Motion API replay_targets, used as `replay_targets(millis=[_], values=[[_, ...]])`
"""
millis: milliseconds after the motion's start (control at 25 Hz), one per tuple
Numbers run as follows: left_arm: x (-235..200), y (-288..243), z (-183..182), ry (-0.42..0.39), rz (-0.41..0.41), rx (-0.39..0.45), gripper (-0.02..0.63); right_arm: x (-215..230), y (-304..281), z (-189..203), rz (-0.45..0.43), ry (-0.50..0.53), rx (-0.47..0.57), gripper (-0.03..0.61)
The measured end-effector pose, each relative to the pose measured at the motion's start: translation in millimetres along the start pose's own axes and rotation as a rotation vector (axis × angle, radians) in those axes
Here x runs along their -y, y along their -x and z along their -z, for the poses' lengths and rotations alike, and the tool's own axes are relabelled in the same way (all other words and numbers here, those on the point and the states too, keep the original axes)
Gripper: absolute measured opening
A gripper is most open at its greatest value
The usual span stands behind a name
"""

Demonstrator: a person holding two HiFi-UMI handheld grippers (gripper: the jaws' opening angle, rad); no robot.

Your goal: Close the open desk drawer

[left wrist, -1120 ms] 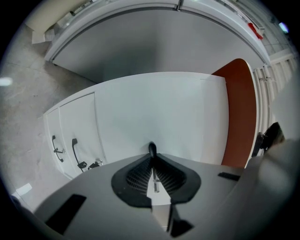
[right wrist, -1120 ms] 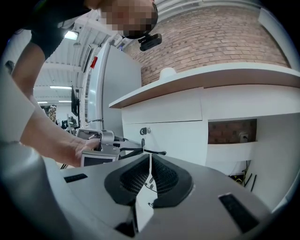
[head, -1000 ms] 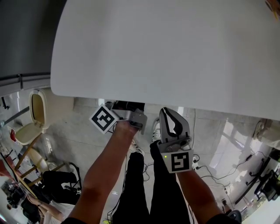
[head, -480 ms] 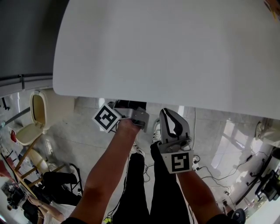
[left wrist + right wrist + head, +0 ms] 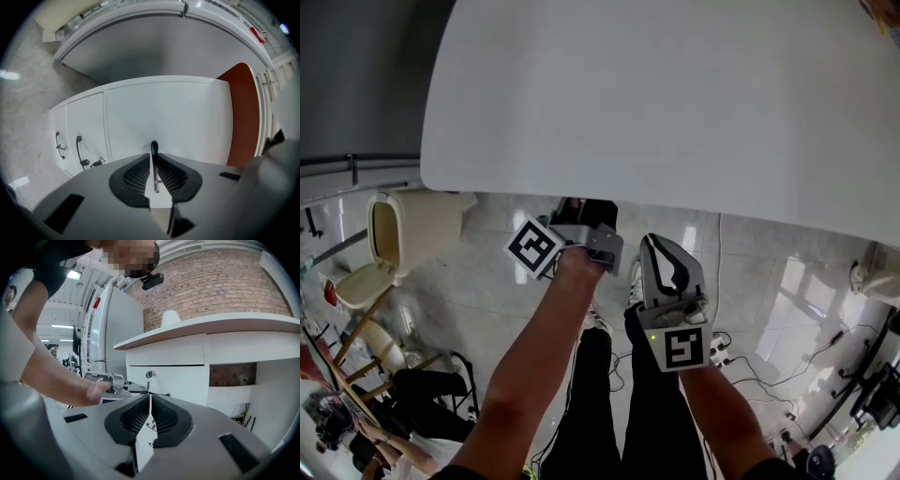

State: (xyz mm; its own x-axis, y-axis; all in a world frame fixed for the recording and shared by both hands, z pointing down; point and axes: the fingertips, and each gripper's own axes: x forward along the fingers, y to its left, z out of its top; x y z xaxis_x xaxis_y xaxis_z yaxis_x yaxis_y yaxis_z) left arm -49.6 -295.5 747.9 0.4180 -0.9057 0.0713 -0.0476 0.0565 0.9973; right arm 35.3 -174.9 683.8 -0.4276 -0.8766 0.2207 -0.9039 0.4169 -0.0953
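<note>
Above the wide white worktop (image 5: 675, 94) the room is open, but its front edge hangs over and closes the way from above for anything that comes up from below. Under that edge the flat white fronts (image 5: 168, 380), one with a small lock (image 5: 150, 374), stop the way forward, while to the right of them an open recess (image 5: 234, 394) goes back to a brick wall (image 5: 225, 373). On the floor (image 5: 487, 300) a beige chair (image 5: 382, 234) takes the left side, and the person's legs (image 5: 619, 403) fill the middle.
</note>
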Motion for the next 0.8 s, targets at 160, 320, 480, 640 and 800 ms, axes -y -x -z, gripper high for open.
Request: replay_targets(millis=[160, 320, 480, 640, 800], values=[[1.9, 6.5, 5.8, -0.012, -0.007, -0.010, 0.052, -6.6, 7.7, 5.6, 0.001, -0.004, -0.015, 0.031], [4.2, 30.6, 15.1, -0.002, -0.019, -0.031, 0.026, -17.4, 15.8, -0.5, 0.002, -0.005, -0.002, 0.031], [11.5, 44.6, 23.5, -0.058, 0.002, -0.053, 0.008, -18.1, 15.5, -0.5, 0.003, -0.016, 0.014, 0.031], [40.9, 69.5, 29.7, -0.153, 0.047, -0.084, 0.008, -26.4, 25.5, -15.6, 0.021, -0.031, 0.051, 0.031], [87.8, 91.0, 33.4, -0.440, 0.093, -0.156, 0.006, -37.9, 32.8, -38.1, 0.046, -0.050, 0.080, 0.031]])
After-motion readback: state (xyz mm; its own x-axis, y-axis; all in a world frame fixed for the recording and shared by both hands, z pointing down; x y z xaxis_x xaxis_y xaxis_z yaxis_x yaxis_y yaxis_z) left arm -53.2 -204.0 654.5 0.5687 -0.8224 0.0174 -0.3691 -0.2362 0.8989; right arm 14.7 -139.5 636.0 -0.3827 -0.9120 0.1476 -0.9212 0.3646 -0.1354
